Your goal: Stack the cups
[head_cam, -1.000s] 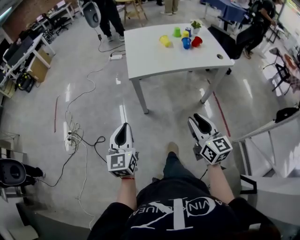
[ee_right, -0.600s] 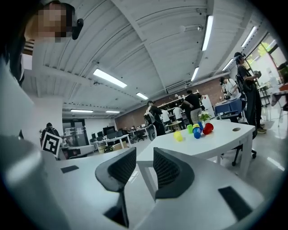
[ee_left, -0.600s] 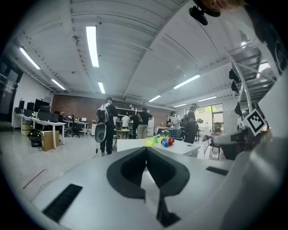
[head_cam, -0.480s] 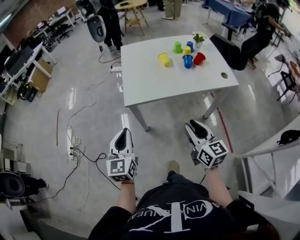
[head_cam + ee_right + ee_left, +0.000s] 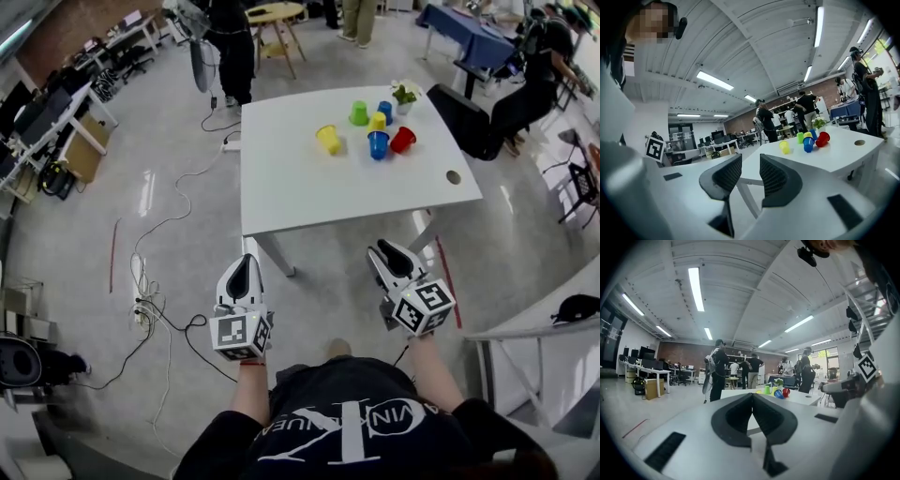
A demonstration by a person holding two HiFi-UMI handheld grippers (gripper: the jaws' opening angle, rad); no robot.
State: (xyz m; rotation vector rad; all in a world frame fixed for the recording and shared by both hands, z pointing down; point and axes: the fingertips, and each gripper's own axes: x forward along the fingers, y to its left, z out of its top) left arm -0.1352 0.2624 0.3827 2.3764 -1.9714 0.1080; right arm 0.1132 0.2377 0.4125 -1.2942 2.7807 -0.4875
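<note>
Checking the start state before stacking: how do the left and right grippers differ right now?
The left gripper has its jaws closed, tips touching; the right gripper has its jaws apart with a clear gap. In the head view the left gripper points straight ahead, while the right gripper angles inward to the left. Both are empty and over the floor, short of the table and its cups.

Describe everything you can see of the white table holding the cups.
The table is white: a smooth, round-cornered rectangular top, level on slim white legs on the glossy floor. A small round hole sits near its right edge. Coloured cups and a small potted plant cluster at its far side.
</note>
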